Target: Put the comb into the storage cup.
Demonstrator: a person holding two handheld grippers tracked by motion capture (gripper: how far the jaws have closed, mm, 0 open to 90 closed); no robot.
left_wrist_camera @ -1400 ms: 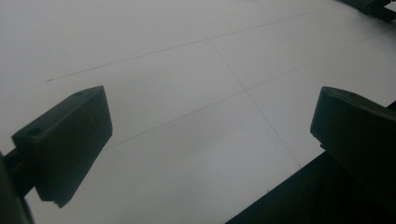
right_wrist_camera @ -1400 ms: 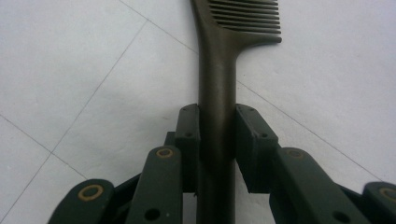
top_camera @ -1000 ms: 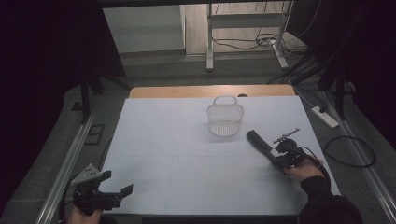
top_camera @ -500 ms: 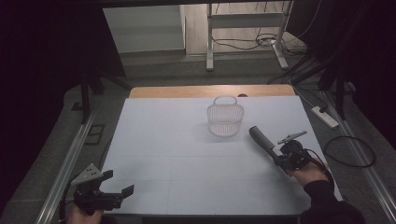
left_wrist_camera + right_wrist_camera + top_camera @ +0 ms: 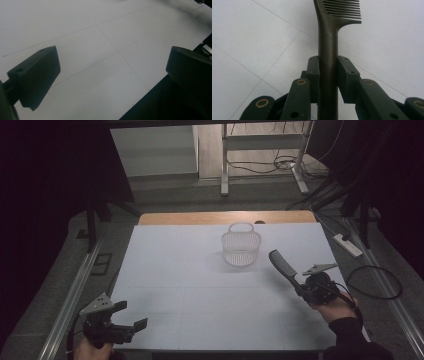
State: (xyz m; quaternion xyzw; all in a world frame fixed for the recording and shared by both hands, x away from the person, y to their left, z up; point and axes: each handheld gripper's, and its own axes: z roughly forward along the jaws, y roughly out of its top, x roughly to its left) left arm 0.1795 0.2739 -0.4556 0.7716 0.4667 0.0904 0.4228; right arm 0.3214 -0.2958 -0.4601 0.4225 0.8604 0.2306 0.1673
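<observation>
1. High view: the right tongs (image 5: 303, 291), at about 4 o'clock on the white worktop (image 5: 200, 270), are clamped on the handle of a dark comb (image 5: 284, 266). The comb is off the worktop and points toward 11 o'clock, its toothed end near the white basket (image 5: 241, 249) but apart from it. The basket stands upright just past the worktop's middle, toward 12 o'clock, and nothing shows inside it. The left tongs (image 5: 131, 316) sit at 7 o'clock by the near edge, jaws apart, holding nothing.

2. Left gripper view: the left tongs (image 5: 112, 72) stand wide apart over bare worktop (image 5: 100, 45), with the near edge running under the right-hand jaw.

3. Right gripper view: the right tongs (image 5: 329, 75) press on the comb (image 5: 329, 37) handle from both sides. The handle runs straight to 12 o'clock and the teeth point toward 3 o'clock.

4. Progress, as I judge it: the pickup is done and the carry looks under way. Left to do is bringing the comb over the basket rim and releasing it inside.
</observation>
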